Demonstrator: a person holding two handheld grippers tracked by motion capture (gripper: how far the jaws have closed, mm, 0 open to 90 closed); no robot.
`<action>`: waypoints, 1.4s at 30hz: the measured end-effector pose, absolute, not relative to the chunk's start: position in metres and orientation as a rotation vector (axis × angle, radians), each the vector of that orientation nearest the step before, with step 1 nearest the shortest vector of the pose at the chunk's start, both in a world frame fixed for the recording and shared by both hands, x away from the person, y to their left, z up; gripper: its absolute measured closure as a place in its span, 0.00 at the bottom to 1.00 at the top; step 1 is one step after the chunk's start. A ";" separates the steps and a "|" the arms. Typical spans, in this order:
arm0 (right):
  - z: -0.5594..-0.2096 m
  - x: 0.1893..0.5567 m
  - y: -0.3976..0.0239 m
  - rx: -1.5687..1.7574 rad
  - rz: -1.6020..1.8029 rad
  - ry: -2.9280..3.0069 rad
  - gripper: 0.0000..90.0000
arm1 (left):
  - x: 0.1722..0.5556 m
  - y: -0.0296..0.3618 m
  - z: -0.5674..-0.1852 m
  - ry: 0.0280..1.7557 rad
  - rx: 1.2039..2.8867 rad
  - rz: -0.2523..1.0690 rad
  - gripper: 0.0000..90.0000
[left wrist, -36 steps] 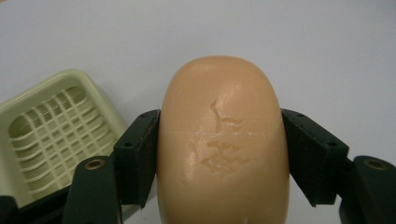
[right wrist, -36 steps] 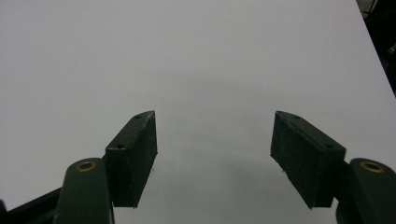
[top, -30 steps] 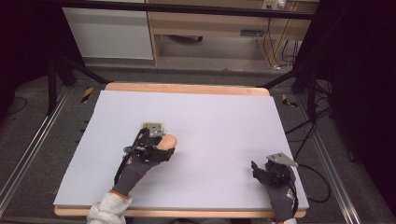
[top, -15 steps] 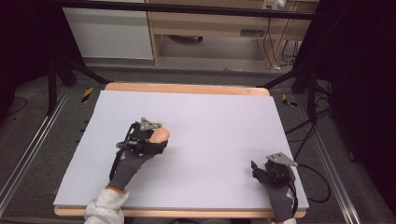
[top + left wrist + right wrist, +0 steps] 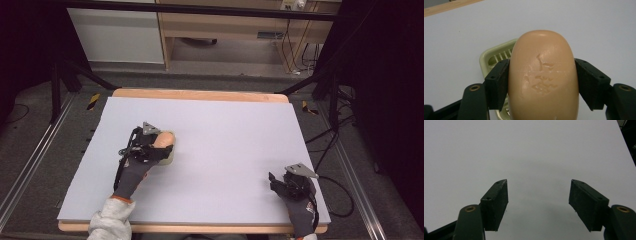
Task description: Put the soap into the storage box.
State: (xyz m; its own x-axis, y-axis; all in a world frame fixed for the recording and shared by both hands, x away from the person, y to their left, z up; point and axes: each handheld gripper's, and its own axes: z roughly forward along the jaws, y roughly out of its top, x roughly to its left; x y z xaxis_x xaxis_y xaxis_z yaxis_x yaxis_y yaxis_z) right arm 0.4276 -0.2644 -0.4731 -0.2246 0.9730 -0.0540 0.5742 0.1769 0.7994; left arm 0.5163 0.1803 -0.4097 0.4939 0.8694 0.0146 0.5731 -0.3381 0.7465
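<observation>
My left fingers point(image 5: 499, 82) are pinching a tan bar of soap point(image 5: 542, 77) from both sides, one black pad flat on each long edge, and the bar's scuffed face with its little gouges points right up at the camera on my left gripper point(image 5: 542, 85). Directly under it there's a pale green soap dish point(image 5: 492, 56) with slotted ribs, sitting on the white desk point(image 5: 599, 30); can't really tell if the soap is touching the dish or just above it. From the high view, that gripper point(image 5: 159, 146) sits over the left-middle part of the desk, soap point(image 5: 164, 139) poking out past it. My right gripper point(image 5: 537, 202) is way over near the front right corner point(image 5: 280, 181), well apart from the soap, fingers point(image 5: 495, 202) spread wide with nothing between them, just bare desk underneath.
</observation>
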 end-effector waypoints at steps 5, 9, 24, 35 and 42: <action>-0.473 0.428 -0.264 1.457 0.892 1.879 0.35 | 0.521 0.183 -0.413 1.202 2.041 0.564 0.35; -0.473 0.428 -0.264 1.457 0.891 1.881 0.35 | 0.527 0.184 -0.417 1.221 2.034 0.574 0.35; -0.474 0.428 -0.264 1.458 0.893 1.881 0.35 | 0.542 0.187 -0.436 1.269 2.049 0.568 0.35; -0.474 0.429 -0.264 1.458 0.893 1.882 0.35 | 0.547 0.188 -0.446 1.295 2.054 0.557 0.35; -0.474 0.429 -0.264 1.459 0.892 1.881 0.35 | 0.548 0.187 -0.449 1.307 2.057 0.554 0.35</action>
State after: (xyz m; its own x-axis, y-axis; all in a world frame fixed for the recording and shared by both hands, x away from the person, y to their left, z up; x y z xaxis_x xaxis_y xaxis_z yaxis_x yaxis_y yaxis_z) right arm 0.4287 -0.2638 -0.4740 -0.2241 0.9733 -0.0502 0.5770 0.1741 0.7980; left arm 0.5482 0.1870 -0.4487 0.4189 0.9079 0.0151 0.6424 -0.3081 0.7018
